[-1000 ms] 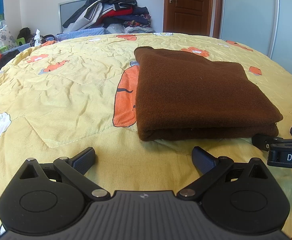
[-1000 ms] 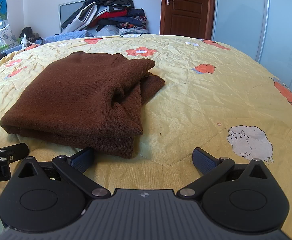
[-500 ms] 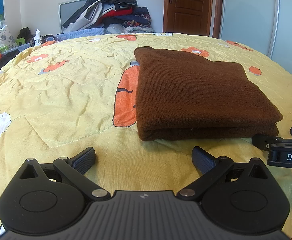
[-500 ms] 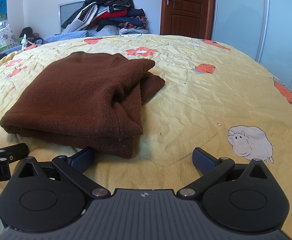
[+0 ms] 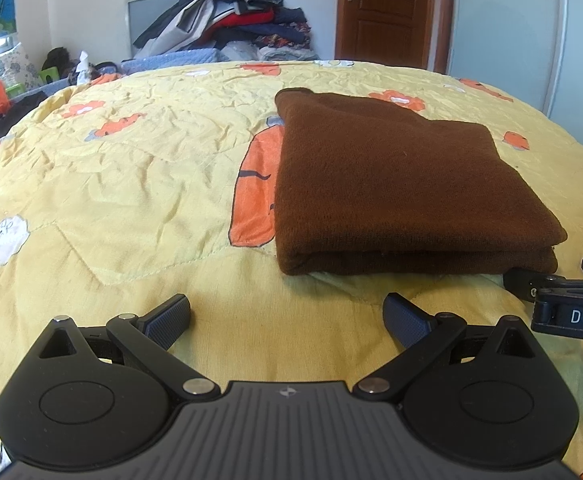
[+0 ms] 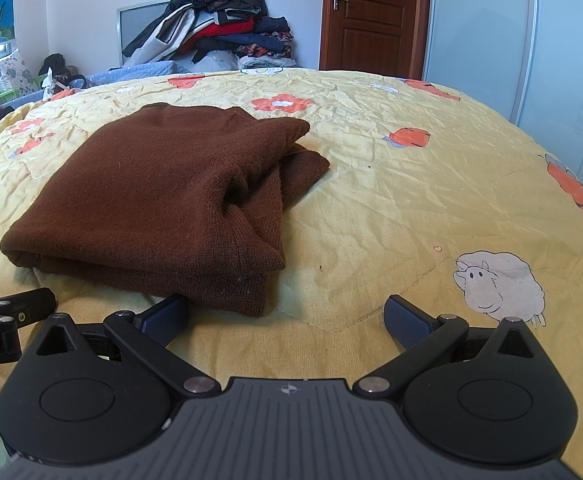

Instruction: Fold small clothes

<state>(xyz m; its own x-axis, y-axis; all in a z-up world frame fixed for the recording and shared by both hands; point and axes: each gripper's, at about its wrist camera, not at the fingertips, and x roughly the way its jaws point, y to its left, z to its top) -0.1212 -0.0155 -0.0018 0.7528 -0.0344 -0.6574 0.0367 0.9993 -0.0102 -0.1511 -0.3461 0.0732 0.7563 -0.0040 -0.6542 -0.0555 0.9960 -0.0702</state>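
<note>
Lying folded: 1 sweater (image 5: pixel 403 188), 2 grippers.

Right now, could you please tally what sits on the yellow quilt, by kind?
Folded brown sweater: 1
Open grippers: 2, the left gripper and the right gripper
Total: 3

The sweater (image 5: pixel 403 184) is plain dark brown. The quilt (image 5: pixel 131 184) is yellow, printed with orange flowers and white sheep. Both grippers are black with dark blue pads (image 6: pixel 405 322), and the door (image 6: pixel 371 16) is reddish brown.
</note>
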